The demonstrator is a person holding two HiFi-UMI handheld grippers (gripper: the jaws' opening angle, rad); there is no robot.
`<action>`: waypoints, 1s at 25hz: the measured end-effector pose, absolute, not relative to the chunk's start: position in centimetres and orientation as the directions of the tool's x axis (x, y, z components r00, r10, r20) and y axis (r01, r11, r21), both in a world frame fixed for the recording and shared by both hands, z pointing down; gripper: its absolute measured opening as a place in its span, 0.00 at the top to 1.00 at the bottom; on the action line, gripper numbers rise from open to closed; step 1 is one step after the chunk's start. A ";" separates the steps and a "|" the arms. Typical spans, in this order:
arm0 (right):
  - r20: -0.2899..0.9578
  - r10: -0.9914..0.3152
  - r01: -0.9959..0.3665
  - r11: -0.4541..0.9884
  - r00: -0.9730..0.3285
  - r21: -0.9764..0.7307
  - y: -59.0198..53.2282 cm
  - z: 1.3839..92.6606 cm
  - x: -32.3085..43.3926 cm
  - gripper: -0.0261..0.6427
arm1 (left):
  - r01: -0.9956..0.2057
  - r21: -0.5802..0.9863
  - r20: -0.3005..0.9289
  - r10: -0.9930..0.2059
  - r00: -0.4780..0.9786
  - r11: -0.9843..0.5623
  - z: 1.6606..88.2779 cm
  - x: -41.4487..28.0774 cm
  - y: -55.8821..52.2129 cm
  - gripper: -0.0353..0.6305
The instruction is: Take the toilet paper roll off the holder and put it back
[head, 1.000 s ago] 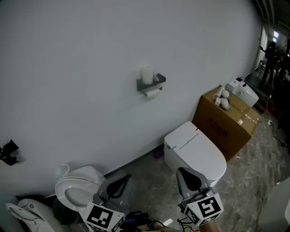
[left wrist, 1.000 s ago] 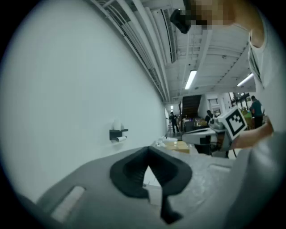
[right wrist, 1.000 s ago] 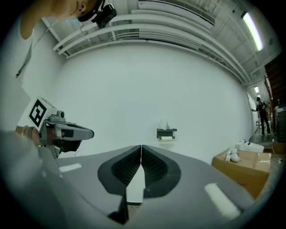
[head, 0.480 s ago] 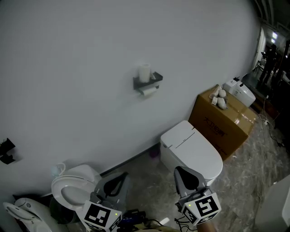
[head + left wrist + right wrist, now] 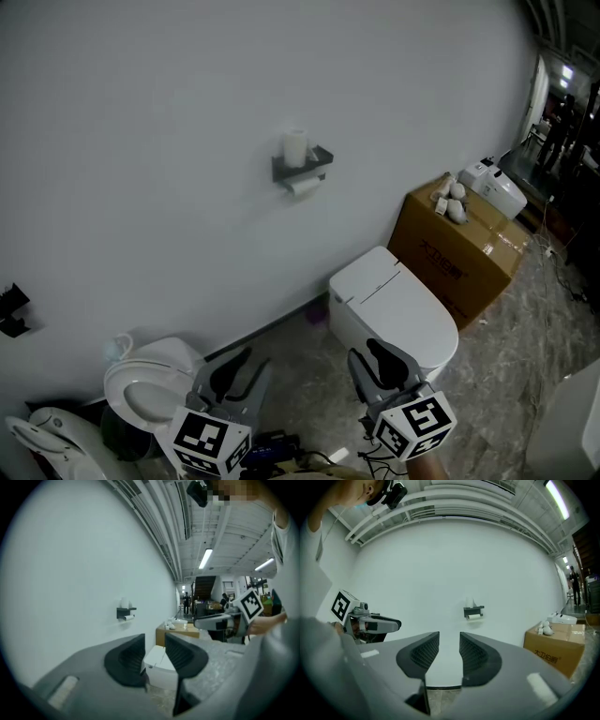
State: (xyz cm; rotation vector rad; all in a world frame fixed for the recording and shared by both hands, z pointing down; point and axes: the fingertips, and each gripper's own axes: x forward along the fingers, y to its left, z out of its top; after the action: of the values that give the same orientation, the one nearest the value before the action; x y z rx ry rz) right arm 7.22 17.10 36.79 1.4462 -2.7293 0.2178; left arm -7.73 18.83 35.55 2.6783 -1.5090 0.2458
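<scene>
Toilet roll point(image 5: 296, 147): all 3 views; bowl point(image 5: 120, 384): head view.

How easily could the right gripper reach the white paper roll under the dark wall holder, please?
Probably not yet: the right gripper, empty jaws opening, hangs far from that white roll; nothing intervenes.

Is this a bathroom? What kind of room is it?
Probably a pretend bathroom set up in a workshop, not a real one: a toilet paper holder hangs on the wall, but the white toilet stands beside a cardboard box.
</scene>
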 end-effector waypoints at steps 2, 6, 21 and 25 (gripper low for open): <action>0.101 -0.819 -0.824 0.555 -0.565 -0.111 17.2 36.8 7.4 0.75 | -0.857 -0.028 0.168 -0.847 0.504 -0.515 35.4 -7.6 18.9 0.75; 0.099 -0.816 -0.821 0.560 -0.570 -0.111 17.5 36.7 8.2 0.75 | -0.864 -0.028 0.162 -0.855 0.493 -0.503 35.1 -7.1 19.4 0.75; 0.090 -0.804 -0.808 0.577 -0.587 -0.115 18.6 37.5 12.2 0.75 | -0.882 -0.039 0.147 -0.876 0.460 -0.469 34.7 -3.6 20.9 0.75; 0.083 -0.808 -0.811 0.574 -0.584 -0.117 18.8 37.9 13.0 0.75 | -0.882 -0.035 0.135 -0.877 0.462 -0.470 34.9 -2.9 21.1 0.75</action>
State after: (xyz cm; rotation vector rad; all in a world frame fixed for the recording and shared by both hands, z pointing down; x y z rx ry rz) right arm 13.05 18.85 37.86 1.4236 -2.7682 0.2220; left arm -2.86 21.15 34.88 2.6516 -1.5960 0.2083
